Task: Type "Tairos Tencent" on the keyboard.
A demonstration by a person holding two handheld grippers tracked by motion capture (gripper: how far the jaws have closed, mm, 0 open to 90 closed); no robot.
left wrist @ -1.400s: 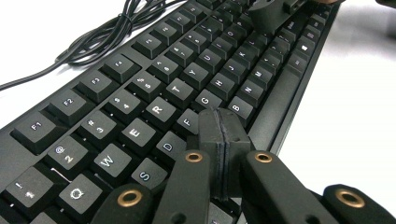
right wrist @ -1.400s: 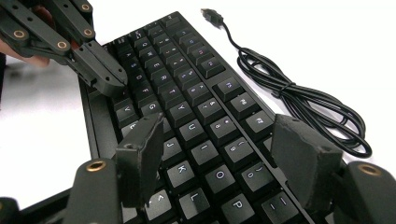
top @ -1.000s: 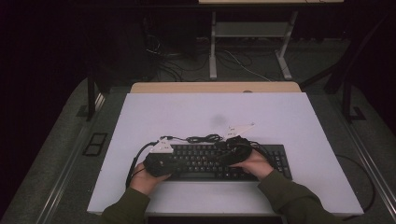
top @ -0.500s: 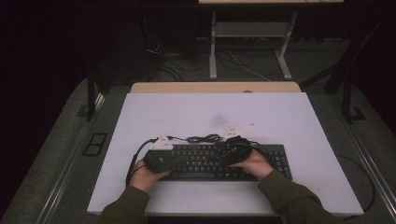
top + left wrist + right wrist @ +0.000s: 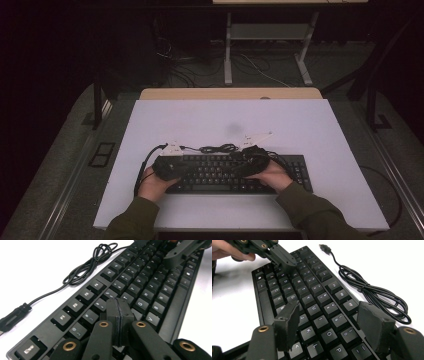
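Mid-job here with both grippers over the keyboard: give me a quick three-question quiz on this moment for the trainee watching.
1. True or false: the left gripper has its jaws pressed together with nothing between them.
2. Multiple choice: where does the coiled cable lie? A) on top of the keys B) on the white table beyond the keyboard's far edge C) between the right gripper's jaws
3. Fill in: the right gripper hovers over the keyboard with its jaws ____.

Key
1. True: the two pads meet over the keys and hold nothing.
2. B: the cable lies beside the keyboard, its plug loose on the table.
3. Open: the keys show in the gap between them.
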